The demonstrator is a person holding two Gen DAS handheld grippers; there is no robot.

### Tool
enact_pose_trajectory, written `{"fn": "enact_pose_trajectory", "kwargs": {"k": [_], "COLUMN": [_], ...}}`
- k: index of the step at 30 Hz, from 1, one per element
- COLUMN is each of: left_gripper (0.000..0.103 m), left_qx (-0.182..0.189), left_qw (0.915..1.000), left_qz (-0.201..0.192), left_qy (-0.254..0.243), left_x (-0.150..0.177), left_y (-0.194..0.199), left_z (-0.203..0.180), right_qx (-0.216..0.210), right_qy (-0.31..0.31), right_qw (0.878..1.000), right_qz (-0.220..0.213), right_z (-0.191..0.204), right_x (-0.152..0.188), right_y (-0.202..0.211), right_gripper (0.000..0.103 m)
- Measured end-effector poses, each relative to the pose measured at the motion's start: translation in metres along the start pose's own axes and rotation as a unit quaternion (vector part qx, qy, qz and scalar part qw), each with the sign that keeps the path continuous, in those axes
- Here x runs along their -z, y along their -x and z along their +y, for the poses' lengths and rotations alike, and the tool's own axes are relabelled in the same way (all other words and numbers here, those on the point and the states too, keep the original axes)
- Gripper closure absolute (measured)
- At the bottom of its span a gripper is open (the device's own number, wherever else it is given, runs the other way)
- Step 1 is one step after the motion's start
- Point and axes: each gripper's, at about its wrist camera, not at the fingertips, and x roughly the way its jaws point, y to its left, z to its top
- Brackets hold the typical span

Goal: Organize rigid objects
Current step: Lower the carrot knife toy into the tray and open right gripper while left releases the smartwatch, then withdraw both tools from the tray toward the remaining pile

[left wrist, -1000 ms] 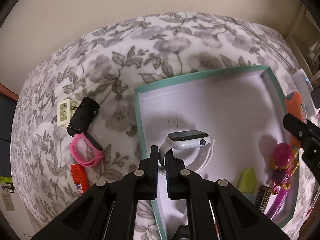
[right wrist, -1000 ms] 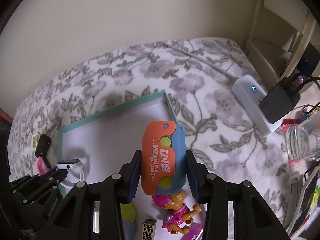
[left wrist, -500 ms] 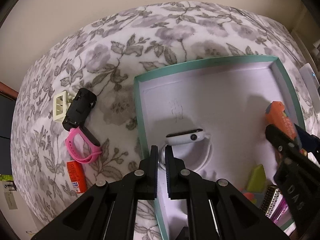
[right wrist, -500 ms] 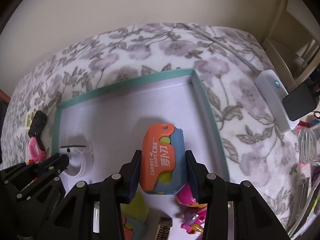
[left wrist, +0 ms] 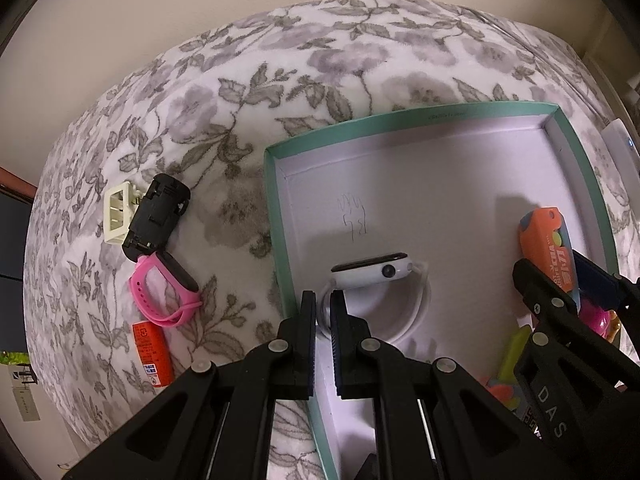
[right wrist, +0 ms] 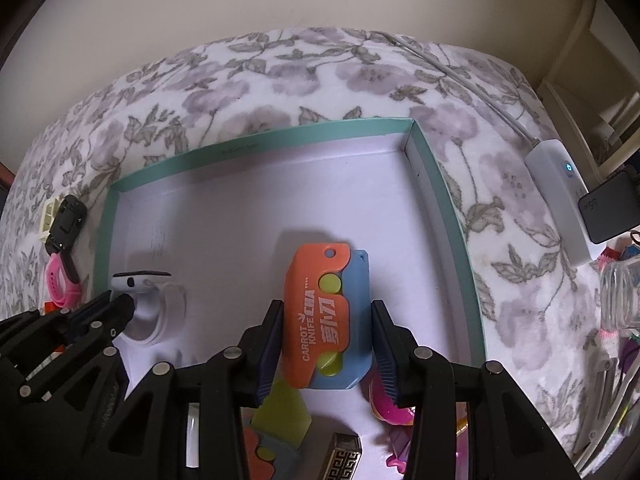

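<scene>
A teal-rimmed box (left wrist: 420, 118) with a white floor lies on the floral bedspread; it also shows in the right wrist view (right wrist: 280, 136). My left gripper (left wrist: 323, 308) is shut on the strap of a white smartwatch (left wrist: 372, 272), which rests on the box floor at its left side (right wrist: 138, 280). My right gripper (right wrist: 326, 334) holds an orange and blue toy carrot knife (right wrist: 326, 316) low over the box's right half (left wrist: 548, 248); small gaps show between the pads and the toy.
Left of the box lie a cream clip (left wrist: 116, 212), a black clip (left wrist: 158, 210), a pink band (left wrist: 164, 288) and an orange tube (left wrist: 152, 354). Toys lie at the box's near end (right wrist: 280, 412). A white power strip (right wrist: 560, 196) and black charger (right wrist: 608, 212) lie to the right.
My right gripper has carried the carrot knife from outside the box's right wall to over the box floor and lowered it. The left gripper has kept the watch strap and lowered slightly.
</scene>
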Motion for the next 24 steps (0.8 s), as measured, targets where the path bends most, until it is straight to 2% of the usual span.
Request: {"fn": "enact_pose_trajectory", "kwargs": {"k": [2,6,24], "left_gripper": [0.095,0.093,0.092], "left_qx": [0.005,0.012,0.036], "left_qw": [1.0,0.9998,0.9989], "left_qz": [0.004,0.01,-0.009], "left_qy": [0.002,0.008,0.029], "left_x": [0.0,-0.002,-0.006], "left_y": [0.0,0.001,0.025], "left_z": [0.001,0.004,0.018], "right_qx": [0.003,0.004,0.01], "right_qy": [-0.002,-0.002,-0.032], "right_qw": [1.0,1.0,0.995], "right_qz": [-0.002,-0.017,-0.09], "right_z": [-0.001,-0.002,-0.017], "right_x": [-0.001,-0.005,-0.017], "right_y": [0.002,0.012,0.072], "right_gripper": [0.056,0.043,0.043]}}
